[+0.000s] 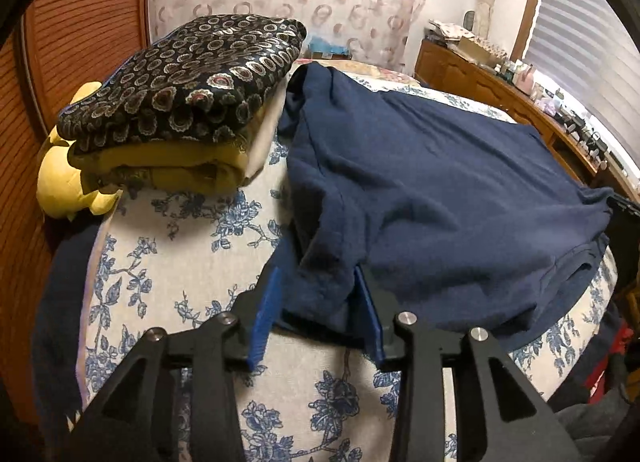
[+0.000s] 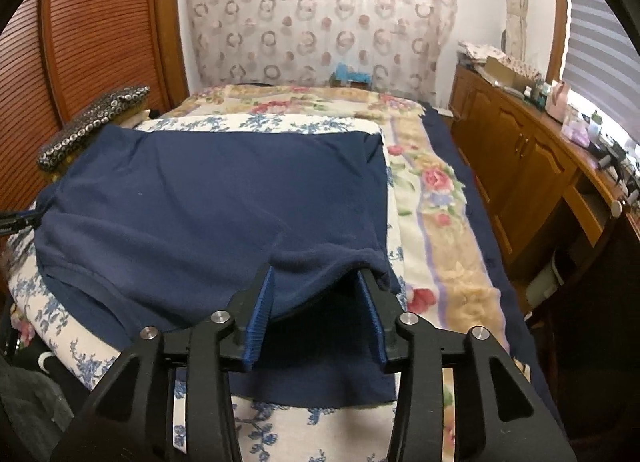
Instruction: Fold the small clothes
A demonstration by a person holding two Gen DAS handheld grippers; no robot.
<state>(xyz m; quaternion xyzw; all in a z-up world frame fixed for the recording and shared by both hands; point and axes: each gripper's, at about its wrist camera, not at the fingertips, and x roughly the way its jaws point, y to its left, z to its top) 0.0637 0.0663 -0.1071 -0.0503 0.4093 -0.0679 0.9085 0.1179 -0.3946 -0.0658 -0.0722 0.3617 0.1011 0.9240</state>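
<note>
Navy blue fleece garment (image 2: pixel 208 198) lay spread flat on the bed's white blue-floral cover (image 1: pixel 192 246), beside a stack of 2 folded clothes (image 1: pixel 180 102). Left gripper (image 1: pixel 316 314) jaws stood partly apart, a bunched corner of the garment loose between them. Right gripper (image 2: pixel 316 302) jaws likewise apart around the opposite near corner, fabric slack, not pinched.

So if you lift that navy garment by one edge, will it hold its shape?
Probably not. The navy garment already sags into soft folds between the left tool pads, so it should droop. It looks thin and light, and its matte knit seems unlikely to slip.
</note>
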